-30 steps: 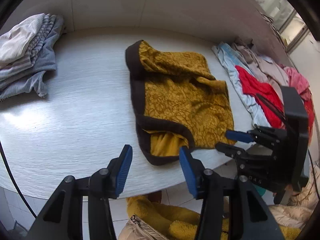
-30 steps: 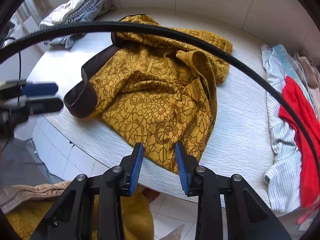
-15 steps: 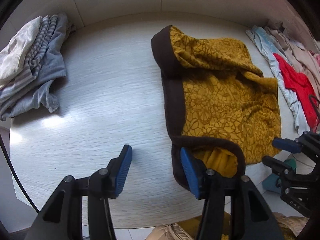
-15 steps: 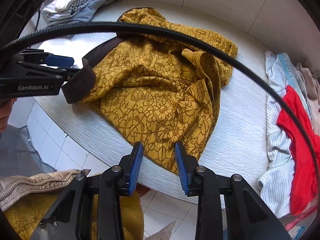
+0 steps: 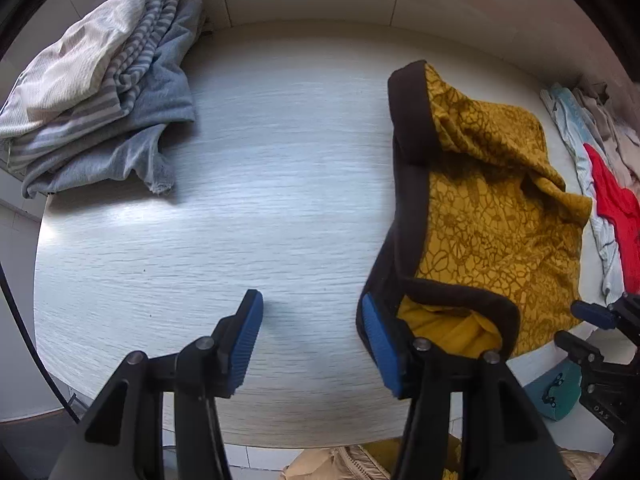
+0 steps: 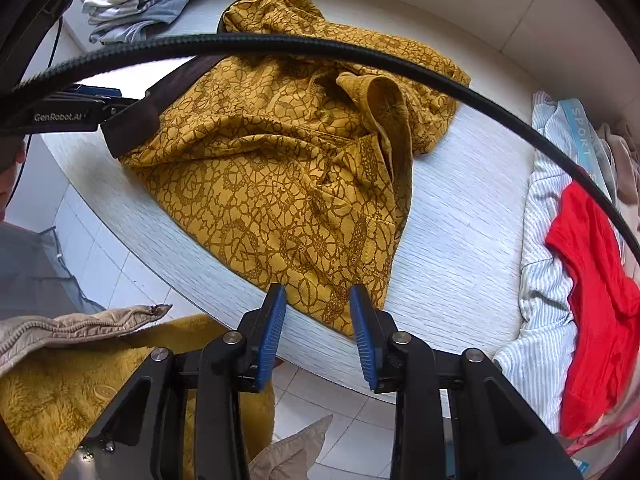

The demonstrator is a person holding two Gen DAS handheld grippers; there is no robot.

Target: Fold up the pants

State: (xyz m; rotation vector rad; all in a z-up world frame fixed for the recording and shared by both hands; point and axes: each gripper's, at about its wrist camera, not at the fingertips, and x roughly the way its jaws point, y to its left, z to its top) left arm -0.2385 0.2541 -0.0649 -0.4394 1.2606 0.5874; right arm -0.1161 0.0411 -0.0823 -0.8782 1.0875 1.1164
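Left wrist view: your pants, mustard yellow with a darker web pattern and a dark brown waistband, lie crumpled on the right half of the pale wood-grain surface. The waistband runs from the far side toward you along the garment's left edge, and its open mouth sits at the near end, showing the plain yellow lining. Your left gripper points steeply down at the surface with its jaws standing fairly wide and nothing between them; its right-hand jaw is right at the near brown corner of the waistband, though you cannot tell whether it touches.

From the right wrist view, the same pants spread across the surface with a leg end reaching the near edge. Your right gripper hangs just above that hem with its jaws narrow but parted, not pressing the cloth. A black ribbed cable arcs across this view.

Farther out, a folded pile of grey and striped clothes rests at the far left of the surface, well apart from the pants. A heap with a red garment on striped cloth lies at the right edge.
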